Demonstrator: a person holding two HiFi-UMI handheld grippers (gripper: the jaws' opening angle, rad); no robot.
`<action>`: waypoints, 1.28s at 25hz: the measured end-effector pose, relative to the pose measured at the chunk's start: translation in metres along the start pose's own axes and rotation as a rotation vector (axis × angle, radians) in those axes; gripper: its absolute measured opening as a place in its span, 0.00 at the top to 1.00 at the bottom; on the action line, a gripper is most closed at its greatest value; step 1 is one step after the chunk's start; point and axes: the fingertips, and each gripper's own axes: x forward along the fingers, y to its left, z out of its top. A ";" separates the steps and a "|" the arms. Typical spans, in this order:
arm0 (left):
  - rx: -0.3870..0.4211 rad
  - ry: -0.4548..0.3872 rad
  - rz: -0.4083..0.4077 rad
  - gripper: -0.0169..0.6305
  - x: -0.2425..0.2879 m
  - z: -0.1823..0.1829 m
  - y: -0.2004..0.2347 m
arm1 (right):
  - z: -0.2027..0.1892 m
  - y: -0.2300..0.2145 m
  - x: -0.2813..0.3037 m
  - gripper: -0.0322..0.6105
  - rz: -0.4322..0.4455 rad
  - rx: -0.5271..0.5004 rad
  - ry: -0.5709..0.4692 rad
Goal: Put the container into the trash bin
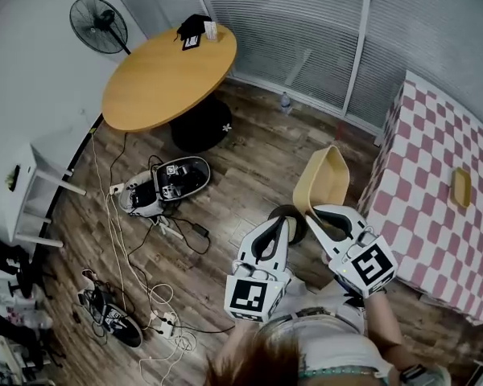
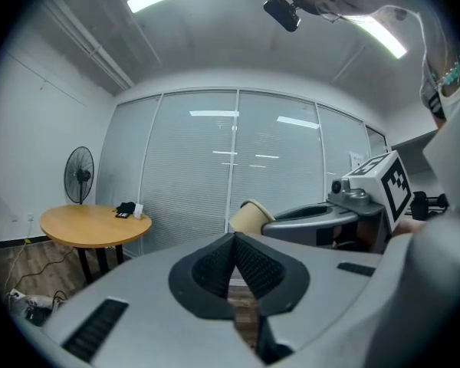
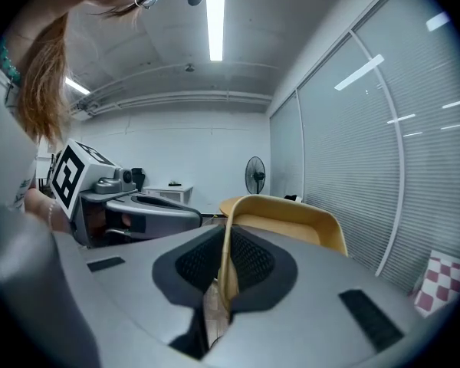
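While the right tongs (image 3: 224,261) are clenched on one thin wall of the yellow container (image 3: 285,219), that tub hangs in the air over the wooden floor (image 1: 225,183). It is near the checkered tabletop (image 1: 435,191) and tilted, so its hollow shows in the head view. The left tongs (image 2: 234,265) are closed on nothing, just beside the right pair. A dark round shape (image 1: 296,215) on the floor under both tongs may be the trash bin, though most of it is hidden. To do the carry well, keep the pinch firm on the wall, bring the tub over the bin's mouth, lower it, and only then let go. The left tongs should stay clear.
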 end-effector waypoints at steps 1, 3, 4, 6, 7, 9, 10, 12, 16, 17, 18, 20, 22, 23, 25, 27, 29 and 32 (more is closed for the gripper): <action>-0.005 -0.004 0.003 0.96 -0.003 0.000 0.007 | 0.001 0.005 0.007 0.93 0.011 -0.001 0.000; -0.010 -0.005 0.012 0.96 -0.004 0.001 0.017 | 0.004 0.011 0.020 0.93 0.033 -0.004 0.004; -0.012 -0.004 0.016 0.96 -0.003 -0.002 0.022 | 0.002 0.013 0.026 0.93 0.043 -0.006 0.006; -0.016 -0.001 0.023 0.96 -0.003 -0.011 0.028 | -0.006 0.017 0.037 0.93 0.060 -0.007 0.011; -0.017 -0.001 0.026 0.96 -0.003 -0.016 0.031 | -0.010 0.019 0.041 0.93 0.066 -0.008 0.012; -0.021 0.001 0.028 0.96 -0.005 -0.021 0.035 | -0.015 0.022 0.048 0.93 0.074 -0.008 0.019; -0.024 0.004 0.029 0.96 -0.006 -0.023 0.036 | -0.017 0.024 0.050 0.93 0.076 -0.006 0.024; -0.028 0.011 0.034 0.96 -0.010 -0.026 0.040 | -0.018 0.027 0.055 0.93 0.078 -0.003 0.032; -0.033 0.016 0.041 0.96 -0.014 -0.029 0.046 | -0.020 0.031 0.061 0.93 0.086 -0.007 0.042; -0.034 0.019 0.040 0.96 -0.014 -0.031 0.046 | -0.021 0.032 0.062 0.93 0.086 -0.006 0.046; -0.035 0.023 0.040 0.96 -0.014 -0.032 0.047 | -0.023 0.031 0.063 0.93 0.086 -0.003 0.050; -0.040 0.031 0.042 0.96 -0.015 -0.034 0.048 | -0.029 0.031 0.066 0.93 0.087 0.001 0.062; -0.046 0.036 0.050 0.96 -0.016 -0.036 0.050 | -0.037 0.031 0.071 0.93 0.092 0.000 0.082; -0.047 0.036 0.054 0.96 -0.016 -0.038 0.051 | -0.042 0.031 0.074 0.93 0.097 0.000 0.091; -0.050 0.041 0.064 0.96 -0.017 -0.042 0.054 | -0.057 0.029 0.082 0.93 0.109 -0.007 0.096; -0.056 0.051 0.075 0.96 -0.018 -0.047 0.056 | -0.074 0.028 0.091 0.93 0.123 -0.004 0.113; -0.066 0.061 0.085 0.96 -0.019 -0.051 0.058 | -0.094 0.029 0.101 0.93 0.139 0.017 0.146; -0.077 0.074 0.093 0.96 -0.019 -0.059 0.062 | -0.126 0.028 0.120 0.93 0.163 0.048 0.207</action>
